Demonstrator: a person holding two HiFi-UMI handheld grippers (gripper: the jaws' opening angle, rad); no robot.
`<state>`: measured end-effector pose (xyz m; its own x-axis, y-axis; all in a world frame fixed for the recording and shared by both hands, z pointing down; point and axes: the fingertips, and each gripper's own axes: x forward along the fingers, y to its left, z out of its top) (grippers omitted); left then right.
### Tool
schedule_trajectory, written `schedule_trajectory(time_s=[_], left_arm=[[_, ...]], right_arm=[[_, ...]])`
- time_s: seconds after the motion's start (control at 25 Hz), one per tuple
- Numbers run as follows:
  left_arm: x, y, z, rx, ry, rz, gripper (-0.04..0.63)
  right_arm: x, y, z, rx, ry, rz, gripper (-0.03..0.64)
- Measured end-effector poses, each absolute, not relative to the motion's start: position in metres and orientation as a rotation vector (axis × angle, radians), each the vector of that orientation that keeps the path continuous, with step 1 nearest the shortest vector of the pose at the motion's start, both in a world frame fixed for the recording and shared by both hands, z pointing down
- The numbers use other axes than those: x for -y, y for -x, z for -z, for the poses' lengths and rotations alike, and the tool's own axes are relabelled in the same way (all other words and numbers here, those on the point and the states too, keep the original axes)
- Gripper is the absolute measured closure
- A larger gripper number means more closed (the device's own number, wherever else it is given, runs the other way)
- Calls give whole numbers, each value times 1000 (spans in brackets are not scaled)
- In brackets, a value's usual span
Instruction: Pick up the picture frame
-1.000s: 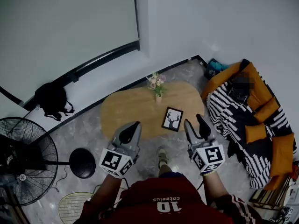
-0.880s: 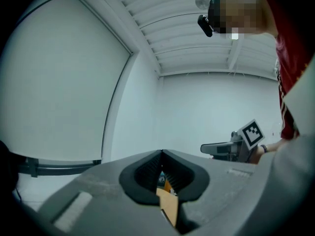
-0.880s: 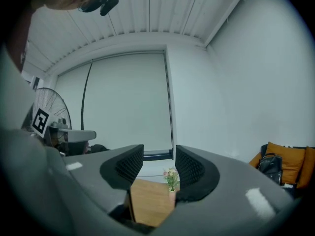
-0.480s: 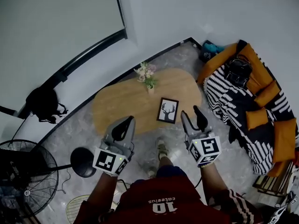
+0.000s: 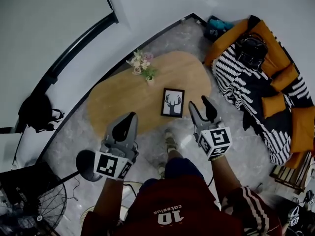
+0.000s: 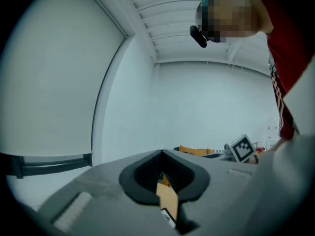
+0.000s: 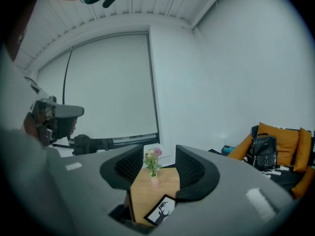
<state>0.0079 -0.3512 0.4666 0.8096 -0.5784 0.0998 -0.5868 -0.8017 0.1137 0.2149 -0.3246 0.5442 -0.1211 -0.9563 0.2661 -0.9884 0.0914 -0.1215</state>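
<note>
The picture frame (image 5: 173, 103), black-edged with a deer print, lies flat on the oval wooden table (image 5: 118, 102), near its front edge. It also shows low between the right gripper's jaws (image 7: 160, 213). My right gripper (image 5: 203, 109) is held open just right of the frame and nearer to me, with nothing in it. My left gripper (image 5: 127, 126) hovers at the table's near edge, left of the frame, with its jaws closed together and empty. In the left gripper view only a sliver of table (image 6: 166, 196) shows past the left gripper (image 6: 161, 154).
A small vase of flowers (image 5: 142, 68) stands at the table's far side. A sofa with orange cushions and a striped throw (image 5: 256, 82) lies to the right, a black bag (image 5: 251, 45) on it. A fan (image 5: 29, 205) and a black round base (image 5: 84, 160) stand at the left.
The head view has swung, so the table and frame slid up and left in the picture. Both grippers keep about the same place relative to the frame, and their jaws are unchanged.
</note>
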Motion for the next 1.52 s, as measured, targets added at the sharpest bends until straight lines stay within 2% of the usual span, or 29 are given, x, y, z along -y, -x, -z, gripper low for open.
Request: schedule_trajectory(time_s=[0.44,1.24,1.52], left_arm=[[390,-28,-521,899,-2854,-166,592],[367,0,-664,953,-2773,-191,592],[370,4,-704,966,-2760,-198,592]], right_arm=[[357,-240,-687,2079,-1984,-501,426],[341,-250,-976,1804,-2011,-870,434],[350,-258,-1024,1723,-2034,-853,434]])
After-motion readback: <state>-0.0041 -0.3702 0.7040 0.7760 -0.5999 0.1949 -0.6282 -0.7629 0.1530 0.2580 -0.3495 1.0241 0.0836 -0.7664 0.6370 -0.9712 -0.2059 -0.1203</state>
